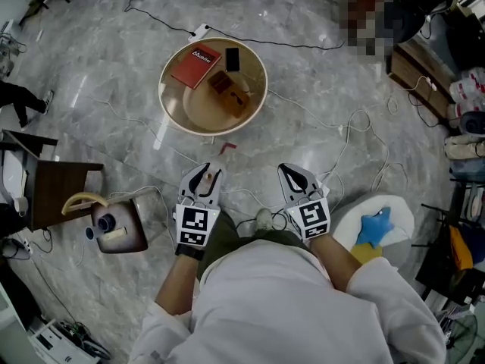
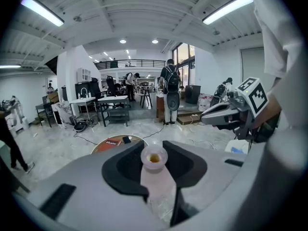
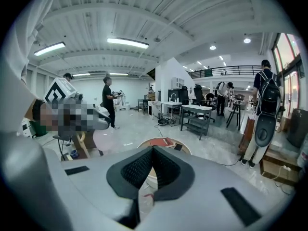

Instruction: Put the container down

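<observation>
My left gripper (image 2: 154,149) is shut on a small translucent container (image 2: 156,179). The container's open mouth faces forward from between the dark pads, with something amber inside. In the head view the left gripper (image 1: 201,180) hangs above the marble floor, short of the round wooden table (image 1: 161,97), and the container (image 1: 211,179) shows between its jaws. To its right, my right gripper (image 1: 297,179) is level with it. In the right gripper view the right gripper (image 3: 152,151) has its ribbed pads meeting, with nothing between them.
On the table lie a red book (image 1: 195,65), a black phone (image 1: 232,59) and a wooden box (image 1: 229,92). A dark chair (image 1: 53,192), a banana (image 1: 82,201) and a small stool (image 1: 125,230) are at left. A blue glove (image 1: 375,226) lies at right. Cables (image 1: 356,127) cross the floor.
</observation>
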A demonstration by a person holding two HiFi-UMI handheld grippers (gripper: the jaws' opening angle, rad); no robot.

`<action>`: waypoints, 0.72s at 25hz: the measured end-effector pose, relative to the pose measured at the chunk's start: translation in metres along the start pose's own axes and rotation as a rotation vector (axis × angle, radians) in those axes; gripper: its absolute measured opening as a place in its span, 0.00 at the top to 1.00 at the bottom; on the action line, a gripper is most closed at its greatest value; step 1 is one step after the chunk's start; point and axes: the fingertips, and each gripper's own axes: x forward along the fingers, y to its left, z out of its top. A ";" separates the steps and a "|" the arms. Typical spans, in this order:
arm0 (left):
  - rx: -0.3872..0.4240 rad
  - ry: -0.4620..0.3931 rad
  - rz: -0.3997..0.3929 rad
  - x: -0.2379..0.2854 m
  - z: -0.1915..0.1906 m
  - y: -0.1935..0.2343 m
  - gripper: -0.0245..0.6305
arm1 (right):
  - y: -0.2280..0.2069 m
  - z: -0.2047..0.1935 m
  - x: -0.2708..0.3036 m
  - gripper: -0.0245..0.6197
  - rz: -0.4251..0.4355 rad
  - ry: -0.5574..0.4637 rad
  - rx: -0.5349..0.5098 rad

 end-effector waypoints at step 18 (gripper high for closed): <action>0.054 0.010 -0.203 0.059 -0.010 0.115 0.77 | 0.032 0.035 0.127 0.93 -0.126 0.104 -0.003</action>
